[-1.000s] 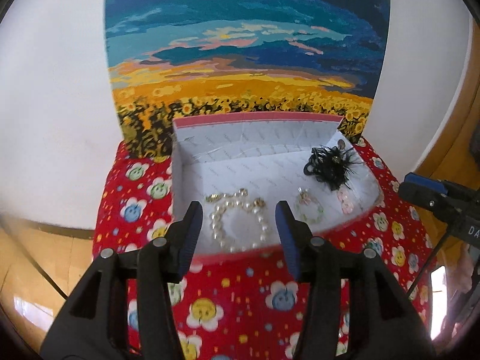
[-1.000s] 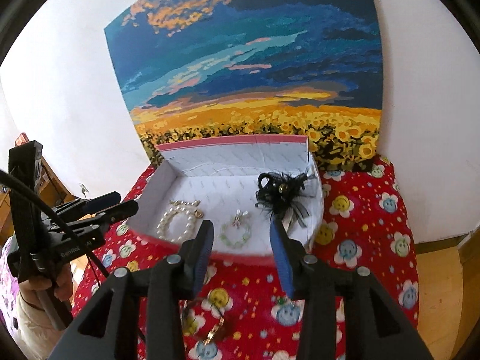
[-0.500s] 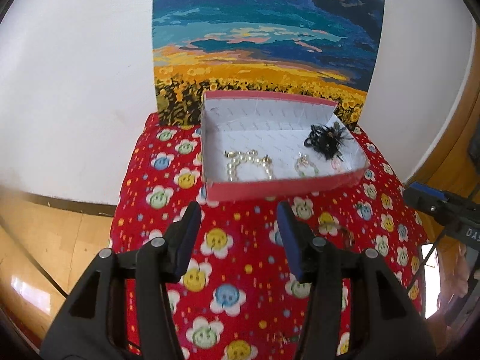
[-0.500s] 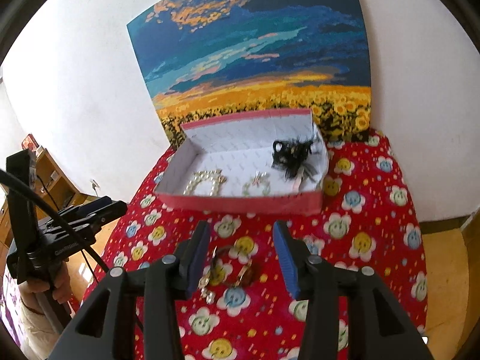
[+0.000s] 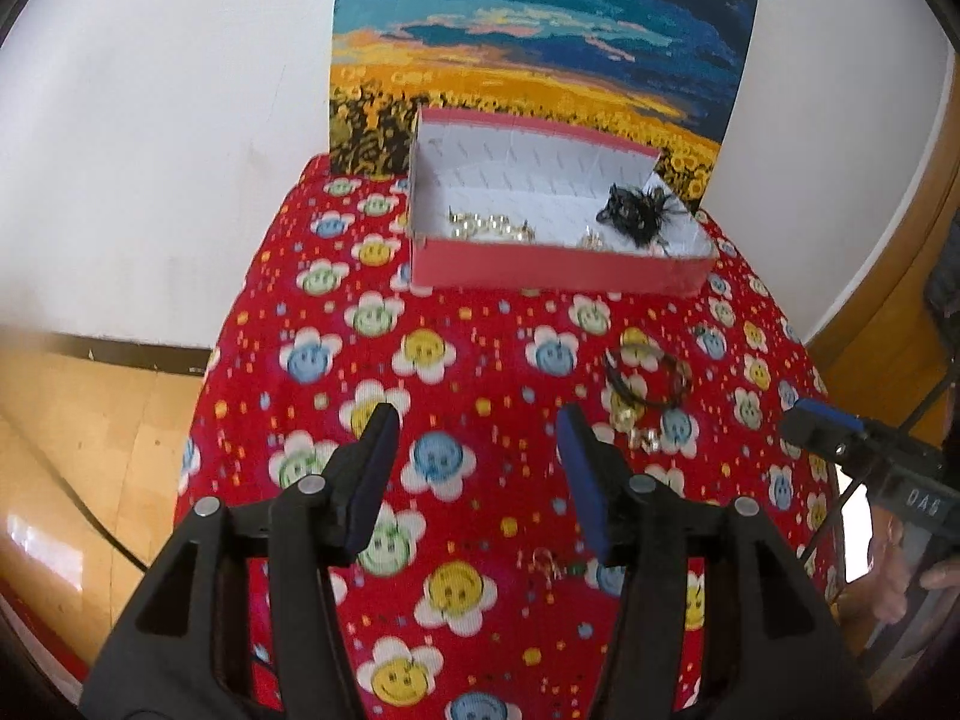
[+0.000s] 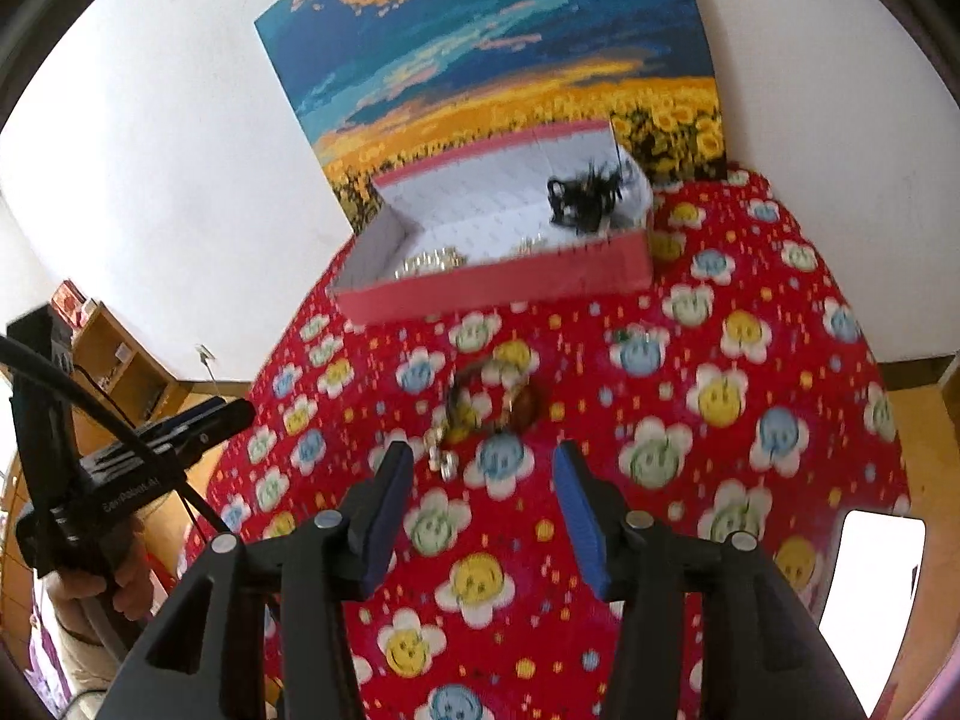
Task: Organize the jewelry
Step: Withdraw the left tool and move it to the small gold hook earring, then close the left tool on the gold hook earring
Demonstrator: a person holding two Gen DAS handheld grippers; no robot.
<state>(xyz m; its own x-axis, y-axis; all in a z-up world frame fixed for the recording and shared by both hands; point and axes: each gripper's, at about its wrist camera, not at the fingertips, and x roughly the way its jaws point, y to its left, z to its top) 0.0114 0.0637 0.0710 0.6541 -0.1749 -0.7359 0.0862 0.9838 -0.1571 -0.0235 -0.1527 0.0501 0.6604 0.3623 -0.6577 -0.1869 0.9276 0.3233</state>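
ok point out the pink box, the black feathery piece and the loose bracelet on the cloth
pink box (image 5: 558, 267), left wrist view, on its near outer wall
black feathery piece (image 5: 639, 213), left wrist view, on its dark middle, inside the box at the right
loose bracelet (image 5: 648, 378), left wrist view, on the ring's right part, lying on the red cloth

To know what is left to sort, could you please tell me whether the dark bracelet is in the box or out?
Out. The bracelet lies on the red cloth in front of the box, beside some small loose pieces.
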